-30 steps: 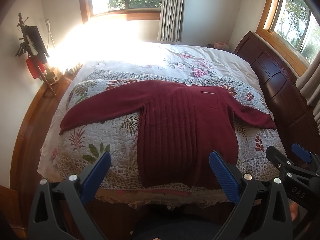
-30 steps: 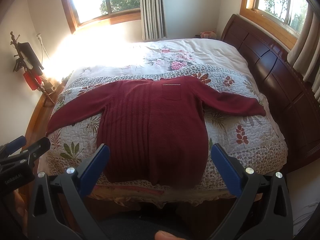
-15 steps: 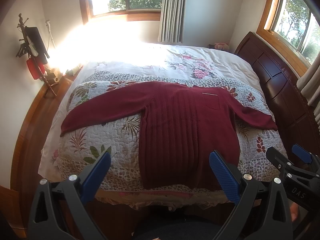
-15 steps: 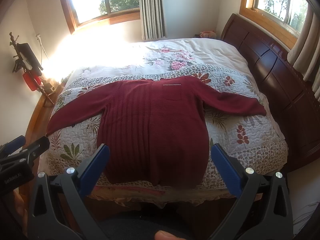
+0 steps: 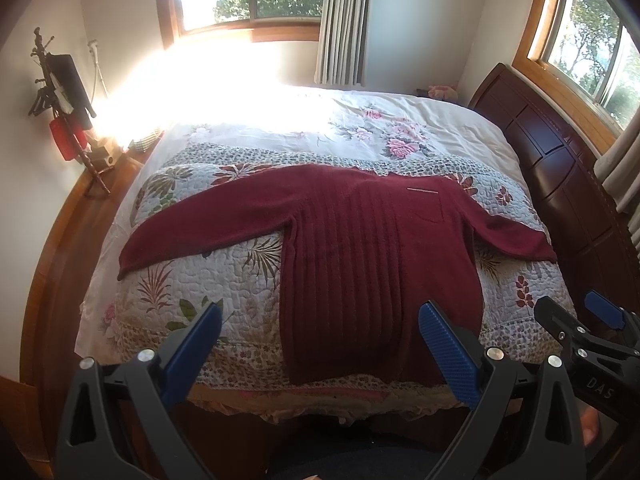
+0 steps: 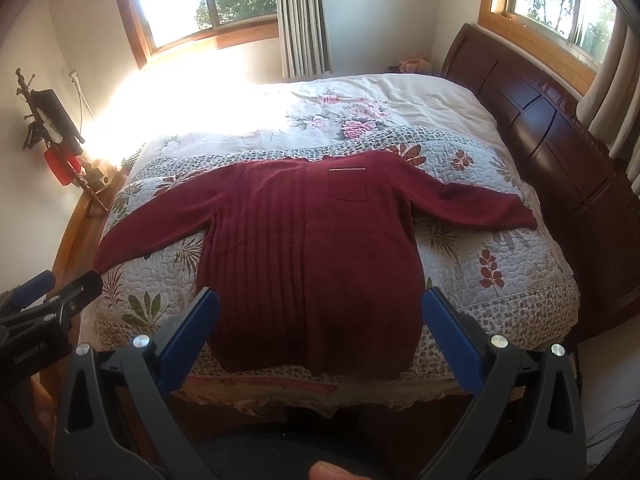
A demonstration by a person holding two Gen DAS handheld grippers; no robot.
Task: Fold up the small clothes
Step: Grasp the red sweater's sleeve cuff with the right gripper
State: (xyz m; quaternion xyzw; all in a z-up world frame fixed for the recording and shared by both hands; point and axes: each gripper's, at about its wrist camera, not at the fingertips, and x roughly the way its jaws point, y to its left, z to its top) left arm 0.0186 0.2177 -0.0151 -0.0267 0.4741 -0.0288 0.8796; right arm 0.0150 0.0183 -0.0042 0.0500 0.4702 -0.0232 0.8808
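A dark red knitted sweater (image 5: 376,264) lies spread flat, front up, on the floral quilt (image 5: 224,280) of a bed (image 5: 420,120). Its hem is at the near edge of the bed, toward 6 o'clock, its collar toward 12 o'clock, and its sleeves reach out toward 9 and 3 o'clock. A small chest pocket (image 6: 347,184) shows near the collar.

Almost nothing has changed over the last second. The sweater has not moved and no fold has begun. Both views have shifted only slightly, so the grippers are being held nearly steady.

The left gripper (image 5: 320,334) hangs above the near edge of the bed, over the hem's left part, jaws wide apart and empty. The right gripper (image 6: 320,320) hangs over the hem's middle, jaws likewise wide apart and empty. Neither touches the fabric.

This looks like the pause before the first grasp, with the whole fold yet to do. A sleeve or a hem corner seems the likely first hold.
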